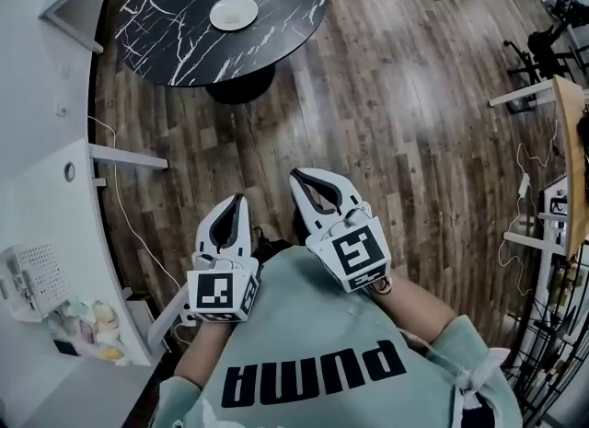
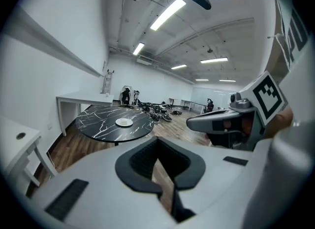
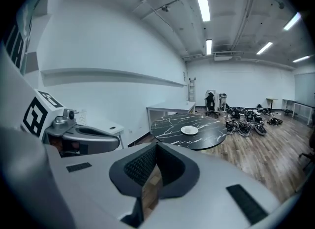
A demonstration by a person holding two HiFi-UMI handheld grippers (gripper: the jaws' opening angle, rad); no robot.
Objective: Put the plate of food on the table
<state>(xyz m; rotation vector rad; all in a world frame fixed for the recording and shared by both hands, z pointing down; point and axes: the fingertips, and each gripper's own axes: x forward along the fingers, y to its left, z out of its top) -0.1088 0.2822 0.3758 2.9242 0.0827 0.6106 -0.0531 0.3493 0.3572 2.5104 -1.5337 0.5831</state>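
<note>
The white, round, shallow plate point(image 1: 234, 13) rested on the round black table point(image 1: 175, 44) at the upper left of the head view; its contents were too small to identify. The placing step appeared complete. The left gripper point(image 1: 241, 200) and right gripper point(image 1: 296, 178), low centre near the person's chest, were both clenched on nothing. No further grasp appeared necessary. The tabletop was glossy with white veining; the floor point(image 1: 414, 95) was wood-grain plank.

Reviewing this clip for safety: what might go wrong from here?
1. A loose white cable trails over the floor on the person's left; stepping towards the table might snag it.
2. The left gripper and right gripper, both shut and empty, are held close together and might knock each other.
</note>
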